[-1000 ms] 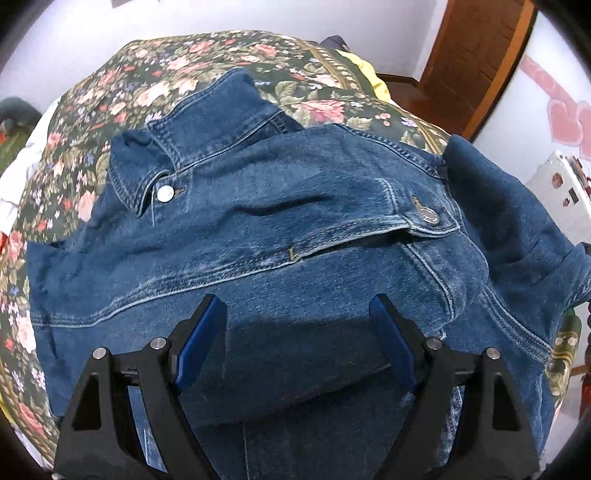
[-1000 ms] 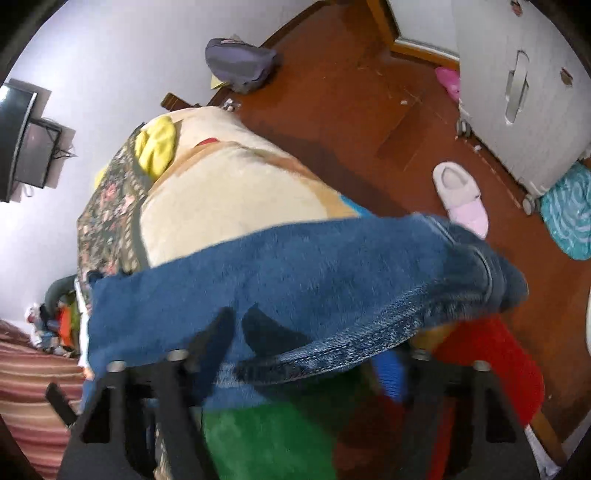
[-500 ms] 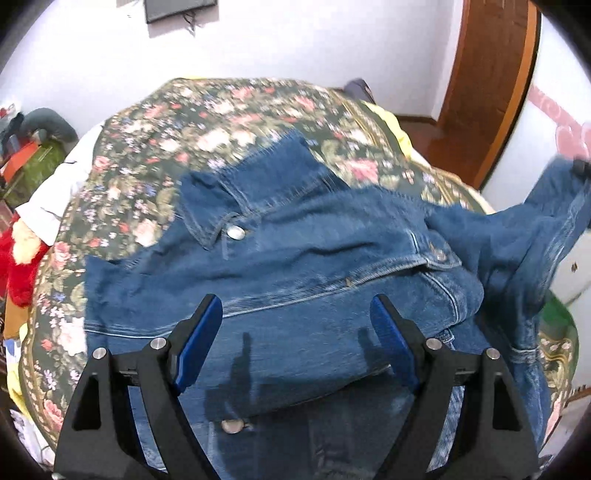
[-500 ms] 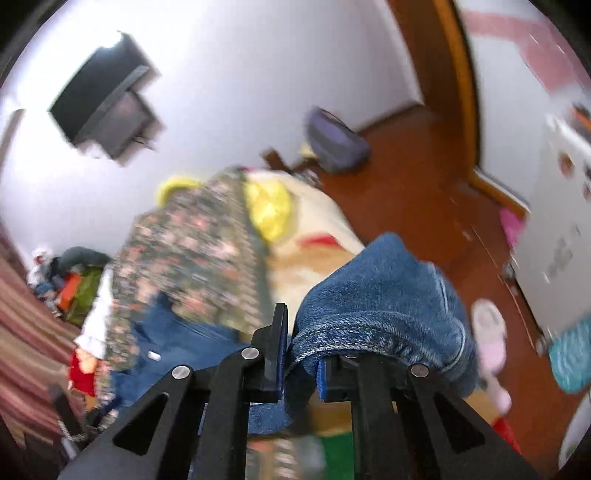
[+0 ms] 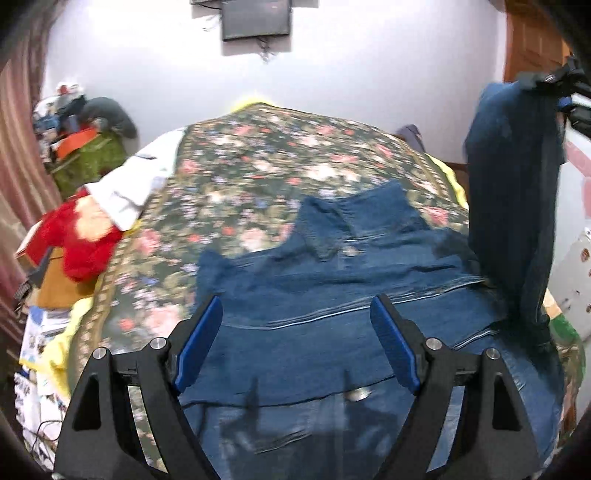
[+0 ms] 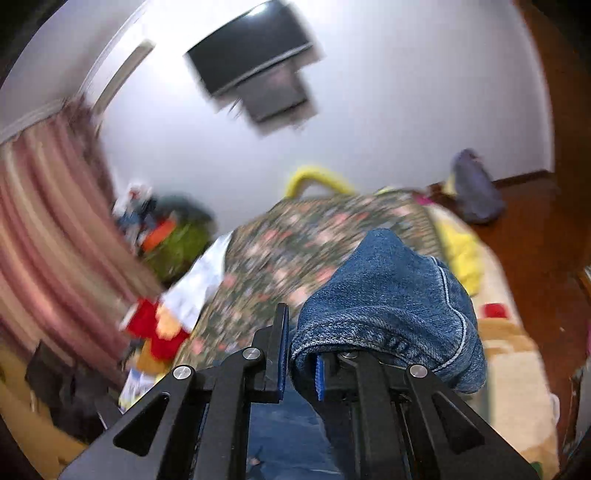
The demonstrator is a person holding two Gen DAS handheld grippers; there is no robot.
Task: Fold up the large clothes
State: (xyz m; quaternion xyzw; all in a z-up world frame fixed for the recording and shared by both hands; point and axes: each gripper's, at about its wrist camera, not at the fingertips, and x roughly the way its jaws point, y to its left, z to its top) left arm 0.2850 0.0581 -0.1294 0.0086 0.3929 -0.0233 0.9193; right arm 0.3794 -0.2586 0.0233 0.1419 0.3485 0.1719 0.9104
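A blue denim jacket (image 5: pixel 332 295) lies on the floral bedspread (image 5: pixel 258 166), collar pointing away. My left gripper (image 5: pixel 295 339) is open and empty, hovering above the jacket's lower front. My right gripper (image 6: pixel 301 354) is shut on the jacket's sleeve cuff (image 6: pixel 391 302). In the left wrist view the right gripper (image 5: pixel 554 88) holds the sleeve (image 5: pixel 513 203) high at the right, and it hangs down to the jacket body.
A red plush toy (image 5: pixel 81 236) and white cloth (image 5: pixel 129 184) lie at the bed's left edge. A TV (image 5: pixel 256 18) hangs on the far wall. A clutter pile (image 5: pixel 85 140) stands far left. A wooden door (image 5: pixel 532 48) and a white cabinet (image 5: pixel 576 266) are on the right.
My right gripper closed on the sleeve cuff and lifted it up over the bed. My left gripper rose and pulled back from the jacket, still open.
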